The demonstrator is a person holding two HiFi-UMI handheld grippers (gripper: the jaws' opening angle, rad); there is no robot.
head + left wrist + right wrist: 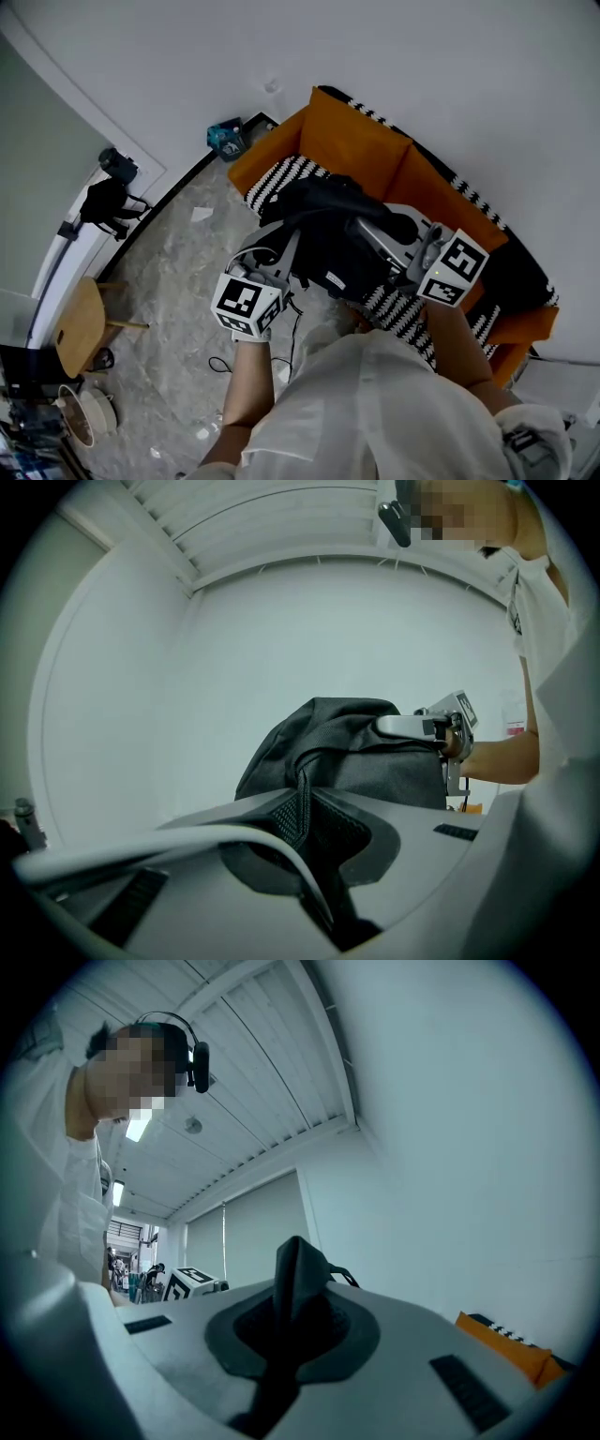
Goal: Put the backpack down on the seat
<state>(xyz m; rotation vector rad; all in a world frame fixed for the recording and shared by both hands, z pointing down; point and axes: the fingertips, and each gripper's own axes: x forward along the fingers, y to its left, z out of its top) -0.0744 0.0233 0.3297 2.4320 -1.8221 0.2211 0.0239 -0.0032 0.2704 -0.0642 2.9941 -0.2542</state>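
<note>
Two tools (302,810) (292,1309) tight on backpack (328,246)

Bright white room, grey stone floor, an orange sofa (352,141) against the wall.
Looking down, the sofa sits tight to the plain white wall (469,84), with black-and-white striped cushions (281,173) on its seat. A small teal thing (226,139) lies on the floor just beside its far end. The marbled grey floor (178,272) meets the wall at a dark skirting strip (173,187), and a scrap of paper (202,214) lies near it. A black camera on a stand (111,192) is over to the left, well apart from the sofa. Nearer us there is a small round wooden table (80,328) with a pale basket (89,412) next to it. Overhead is a white slatted ceiling (234,1054) with a strip light (138,1129) glowing, and pale blinds (244,1241) cover the far windows.
</note>
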